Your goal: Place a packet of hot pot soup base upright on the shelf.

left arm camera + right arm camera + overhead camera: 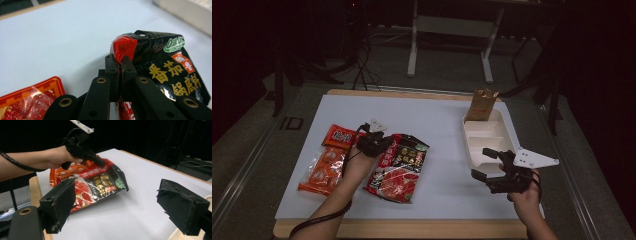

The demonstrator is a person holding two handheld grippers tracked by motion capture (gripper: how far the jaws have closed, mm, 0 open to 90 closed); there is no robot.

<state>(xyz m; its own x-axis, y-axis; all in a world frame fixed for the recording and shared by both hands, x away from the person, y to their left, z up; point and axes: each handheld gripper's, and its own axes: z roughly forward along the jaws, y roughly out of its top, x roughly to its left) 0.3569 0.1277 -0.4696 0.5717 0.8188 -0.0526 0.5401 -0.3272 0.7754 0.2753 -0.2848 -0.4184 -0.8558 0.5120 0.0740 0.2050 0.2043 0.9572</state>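
A black and red food packet [398, 167] lies left of the table's middle, and its upper left corner is lifted. My left gripper [388, 142] is shut on that corner. In the left gripper view the jaws [121, 61] pinch the packet's [165, 62] red edge. My right gripper [481, 163] is open at the right, beside the white tray [477, 145], with nothing between its jaws. The right gripper view has its two pads wide apart [120, 202], and beyond them the packet [100, 185] held by the left gripper [101, 162].
Two orange snack packets [326, 165] [339, 135] lie at the left of the white tabletop [437, 115]. A brown paper bag [482, 104] stands at the tray's far end. The tray has compartments. Table legs and cables stand on the floor behind.
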